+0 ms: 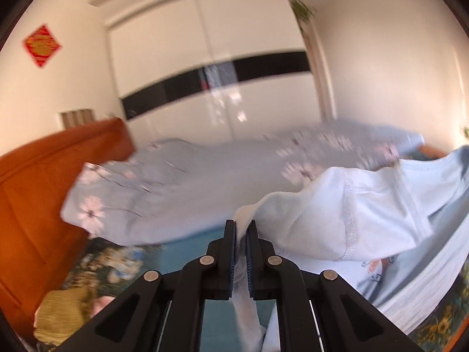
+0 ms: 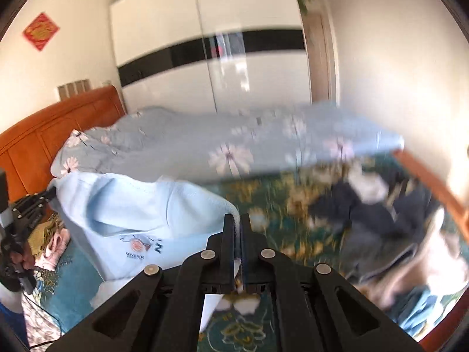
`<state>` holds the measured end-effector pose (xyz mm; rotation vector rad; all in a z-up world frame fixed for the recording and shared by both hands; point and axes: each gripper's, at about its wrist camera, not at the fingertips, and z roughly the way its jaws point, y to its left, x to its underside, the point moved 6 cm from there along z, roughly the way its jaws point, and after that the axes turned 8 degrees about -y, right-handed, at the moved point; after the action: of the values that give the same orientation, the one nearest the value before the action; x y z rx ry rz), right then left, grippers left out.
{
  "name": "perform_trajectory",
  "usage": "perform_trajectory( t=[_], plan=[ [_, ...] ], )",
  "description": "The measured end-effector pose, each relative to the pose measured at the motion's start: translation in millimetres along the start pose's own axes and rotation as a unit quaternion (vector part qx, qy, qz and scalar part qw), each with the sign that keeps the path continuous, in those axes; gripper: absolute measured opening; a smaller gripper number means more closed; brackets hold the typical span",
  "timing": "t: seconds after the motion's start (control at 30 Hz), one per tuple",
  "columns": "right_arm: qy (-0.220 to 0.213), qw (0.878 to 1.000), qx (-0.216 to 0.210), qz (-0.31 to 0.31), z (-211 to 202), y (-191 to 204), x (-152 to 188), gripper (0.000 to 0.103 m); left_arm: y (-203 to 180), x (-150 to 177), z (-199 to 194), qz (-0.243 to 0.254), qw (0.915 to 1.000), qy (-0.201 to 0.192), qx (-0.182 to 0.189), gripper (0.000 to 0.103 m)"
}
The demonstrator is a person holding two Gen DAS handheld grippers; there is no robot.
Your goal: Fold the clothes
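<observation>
A pale blue shirt [image 1: 381, 205] with a small printed logo hangs in the air between the two grippers, above the bed. My left gripper [image 1: 241, 228] is shut on one edge of it, with white cloth pinched between the blue pads. In the right wrist view the same shirt [image 2: 140, 211] spreads out to the left, and my right gripper [image 2: 237, 223] is shut on its near corner. The left gripper [image 2: 32, 202] shows at the far left of that view, with a hand on its handle. Both views are blurred by motion.
Below lies a bed with a teal floral sheet [image 2: 281, 205] and a grey-blue flowered duvet [image 2: 228, 143]. A heap of dark clothes [image 2: 375, 214] sits at the right. Yellow and pink garments [image 1: 61, 314] lie by the orange wooden headboard [image 1: 38, 187]. A white wardrobe [image 1: 205, 73] stands behind.
</observation>
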<state>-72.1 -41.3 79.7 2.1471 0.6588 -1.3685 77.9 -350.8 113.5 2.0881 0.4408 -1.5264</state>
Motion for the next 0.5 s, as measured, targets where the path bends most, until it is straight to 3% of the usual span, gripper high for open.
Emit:
perform_trajectory(
  t=[0.2, 0.5],
  plan=[
    [-0.086, 0.995, -0.011, -0.054, -63.6, 51.3, -46.5, 0.003, 63.1, -37.6, -87.6, -0.030, 0.9963, -0.076, -0.025, 0.007],
    [-0.194, 0.973, -0.020, -0.124, -154.6, 114.3, -102.2, 0.003, 99.4, -32.6, -220.6, -0.012, 0.9911, -0.132, -0.004, 0.007]
  ],
)
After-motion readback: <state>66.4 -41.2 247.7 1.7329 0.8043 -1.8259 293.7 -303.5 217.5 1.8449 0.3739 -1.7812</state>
